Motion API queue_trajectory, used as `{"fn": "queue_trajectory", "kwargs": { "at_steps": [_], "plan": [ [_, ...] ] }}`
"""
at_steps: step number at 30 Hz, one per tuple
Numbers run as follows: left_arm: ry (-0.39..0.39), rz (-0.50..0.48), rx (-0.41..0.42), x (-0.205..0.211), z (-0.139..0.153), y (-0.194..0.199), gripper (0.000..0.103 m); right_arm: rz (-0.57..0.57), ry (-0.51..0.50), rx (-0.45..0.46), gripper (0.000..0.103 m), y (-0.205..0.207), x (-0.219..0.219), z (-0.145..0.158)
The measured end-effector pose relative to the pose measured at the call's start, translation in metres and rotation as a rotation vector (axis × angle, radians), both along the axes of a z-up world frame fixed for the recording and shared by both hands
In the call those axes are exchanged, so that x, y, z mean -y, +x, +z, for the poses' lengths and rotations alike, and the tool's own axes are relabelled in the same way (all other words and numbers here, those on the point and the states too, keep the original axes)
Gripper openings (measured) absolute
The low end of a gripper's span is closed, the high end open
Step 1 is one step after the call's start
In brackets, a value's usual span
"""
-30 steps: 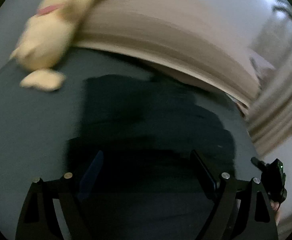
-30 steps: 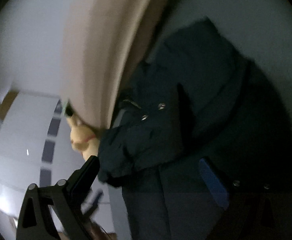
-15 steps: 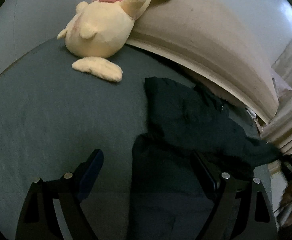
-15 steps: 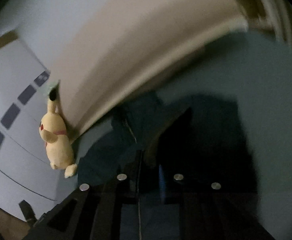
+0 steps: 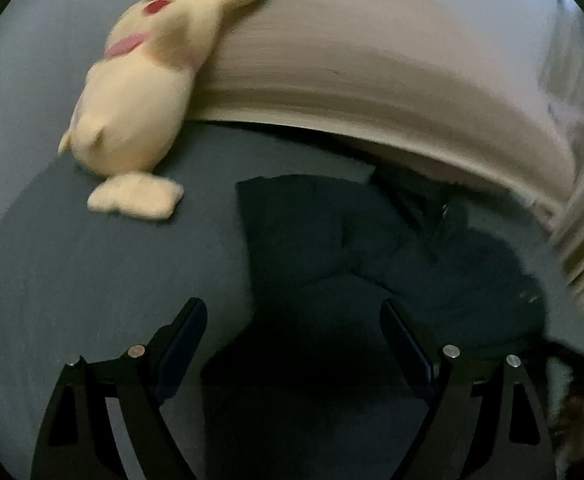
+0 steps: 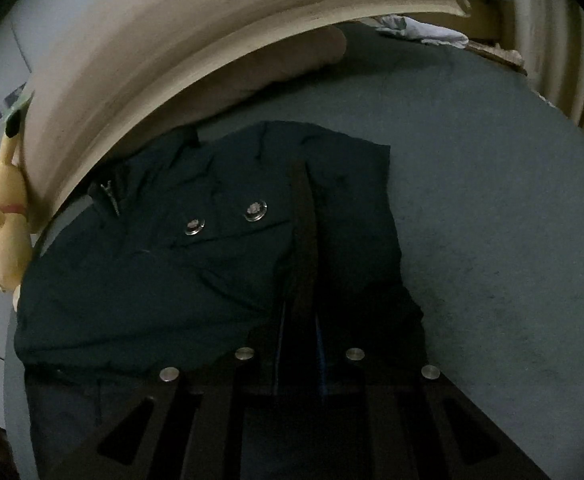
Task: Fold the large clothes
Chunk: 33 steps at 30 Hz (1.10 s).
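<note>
The dark jacket (image 6: 212,248) lay on the bed (image 6: 491,240) just below the headboard (image 6: 172,60), near the plush toy (image 5: 132,92). The right tool (image 6: 297,320) had just been closing, apparently pinching a jacket fold to carry it over. The left tool (image 5: 292,340) hovered spread wide, holding nothing.

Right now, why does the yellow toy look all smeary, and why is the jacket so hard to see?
Left wrist view: motion blur smears the toy and headboard. Both views are dim, so the dark jacket blends into shadow; the right wrist view is sharper, its snaps glinting. The fisheye lens bends straight edges.
</note>
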<state>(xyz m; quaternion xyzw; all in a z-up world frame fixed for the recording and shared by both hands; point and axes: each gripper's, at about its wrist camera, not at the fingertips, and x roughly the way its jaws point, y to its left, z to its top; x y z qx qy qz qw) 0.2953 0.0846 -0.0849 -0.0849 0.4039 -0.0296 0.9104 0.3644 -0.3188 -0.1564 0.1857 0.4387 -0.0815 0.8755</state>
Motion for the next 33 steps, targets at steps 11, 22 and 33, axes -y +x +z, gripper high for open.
{"fn": "queue_trajectory", "kwargs": {
  "at_steps": [11, 22, 33],
  "plan": [
    [0.151, -0.001, -0.142, 0.018, -0.067, 0.025, 0.095, 0.002, 0.037, -0.027, 0.015, 0.001, 0.009, -0.017],
    [0.176, 0.016, -0.119, 0.024, -0.067, 0.02, 0.1, 0.019, 0.023, -0.055, 0.018, 0.009, 0.012, -0.016],
    [0.243, 0.088, 0.108, 0.011, 0.014, 0.007, 0.1, -0.012, -0.074, 0.164, 0.091, -0.025, 0.023, 0.077]
  ]
}}
